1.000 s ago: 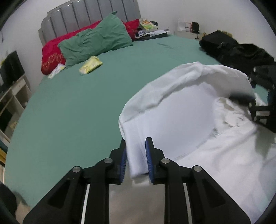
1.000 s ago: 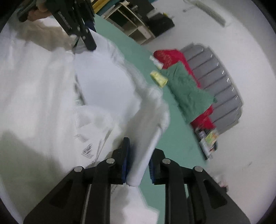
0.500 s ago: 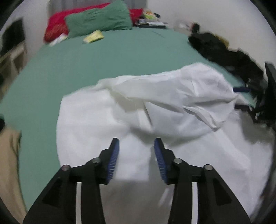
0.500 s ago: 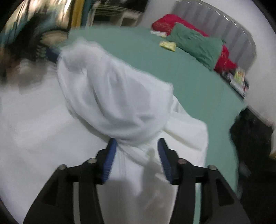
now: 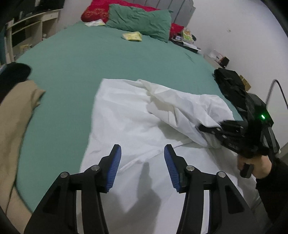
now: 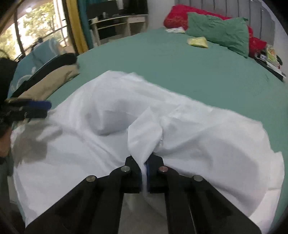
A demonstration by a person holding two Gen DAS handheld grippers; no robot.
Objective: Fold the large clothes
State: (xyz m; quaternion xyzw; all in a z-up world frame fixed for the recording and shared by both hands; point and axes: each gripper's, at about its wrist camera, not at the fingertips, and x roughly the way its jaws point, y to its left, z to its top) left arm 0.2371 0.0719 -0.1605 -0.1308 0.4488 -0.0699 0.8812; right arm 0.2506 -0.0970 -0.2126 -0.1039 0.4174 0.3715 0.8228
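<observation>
A large white garment (image 5: 129,122) lies spread on the green bed (image 5: 81,59), with a rumpled fold across its far right part. My left gripper (image 5: 142,158) is open and empty, just above the garment's near part. My right gripper (image 6: 143,167) is shut on a bunched fold of the white garment (image 6: 144,129). It also shows in the left wrist view (image 5: 207,128) at the right, pinching the cloth's right edge. The left gripper shows at the left edge of the right wrist view (image 6: 41,106).
A green pillow (image 5: 140,23) and a red pillow (image 5: 95,10) lie at the headboard, with a yellow packet (image 5: 132,36) nearby. Black clothes (image 5: 232,84) lie at the bed's right edge. Beige clothing (image 5: 16,117) lies at the left. Shelves (image 6: 115,25) stand beyond the bed.
My left gripper let go of the garment and opened wide. The right gripper opened half a second ago and is now shut on a fold again. The garment dropped flatter on the bed.
</observation>
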